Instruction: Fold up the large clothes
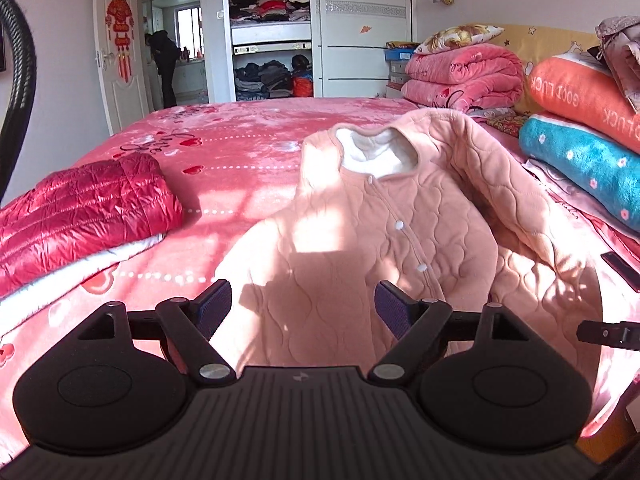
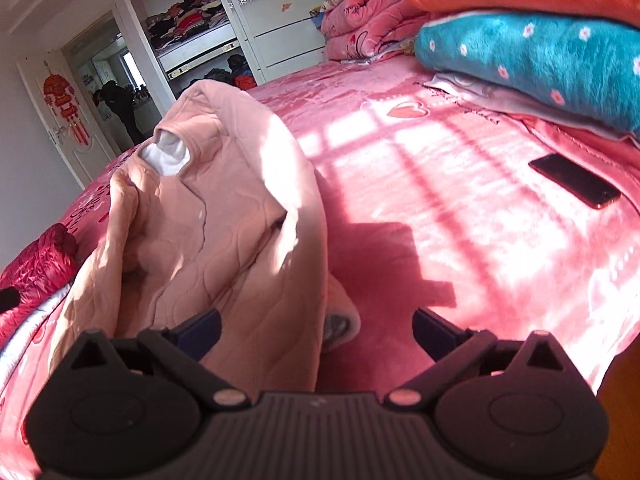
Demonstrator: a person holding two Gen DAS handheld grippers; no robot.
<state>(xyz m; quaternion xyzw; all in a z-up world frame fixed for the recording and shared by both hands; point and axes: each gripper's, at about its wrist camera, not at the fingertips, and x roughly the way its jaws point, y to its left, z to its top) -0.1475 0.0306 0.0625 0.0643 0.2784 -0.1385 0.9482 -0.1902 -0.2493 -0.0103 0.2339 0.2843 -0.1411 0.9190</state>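
A pink quilted jacket [image 1: 360, 232] with white lining and snap buttons lies front up on the pink bed [image 1: 240, 148], its right sleeve folded over the body. My left gripper [image 1: 303, 304] is open just above the jacket's near hem, holding nothing. In the right wrist view the jacket [image 2: 208, 216] lies left of centre, with a cuff [image 2: 340, 324] near the jaws. My right gripper [image 2: 316, 332] is open over the jacket's right edge and the bedspread [image 2: 460, 208], empty. Its tip also shows at the right edge of the left wrist view [image 1: 608, 334].
A folded red puffer jacket [image 1: 80, 216] lies at the left. Stacked blankets and pillows [image 1: 580, 120] line the right side. A dark phone [image 2: 576, 180] lies on the bed at the right. An open wardrobe [image 1: 272, 32] and a doorway stand beyond.
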